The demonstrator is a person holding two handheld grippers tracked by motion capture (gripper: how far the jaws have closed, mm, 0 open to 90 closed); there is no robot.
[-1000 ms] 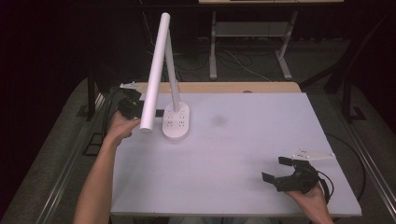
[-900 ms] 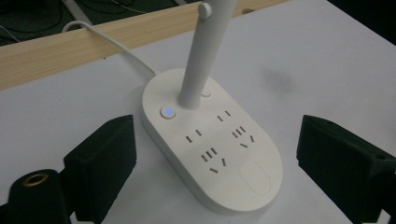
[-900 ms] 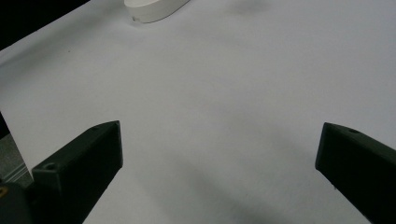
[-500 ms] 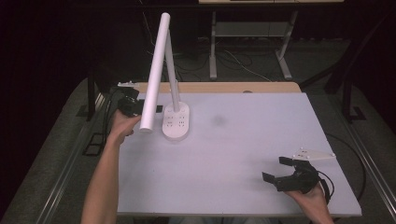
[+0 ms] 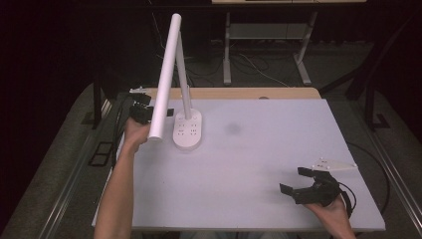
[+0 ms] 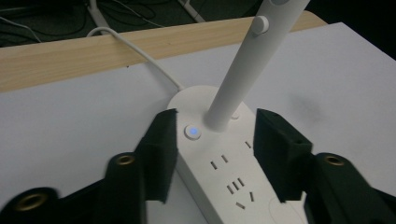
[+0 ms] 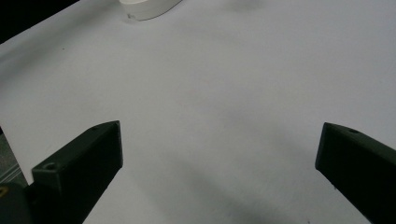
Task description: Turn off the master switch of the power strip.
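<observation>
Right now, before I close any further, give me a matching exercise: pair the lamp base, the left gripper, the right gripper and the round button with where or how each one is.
Things:
1. lamp base
2. left gripper
3. right gripper
4. round button

Places or states:
A. jaws wide apart over bare table, near right corner
B. glowing blue beside the post
C. jaws on either side of the base
D. white, with sockets, at the table's far left

Pairs: 1-D, 2-C, 3-A, 4-B
</observation>
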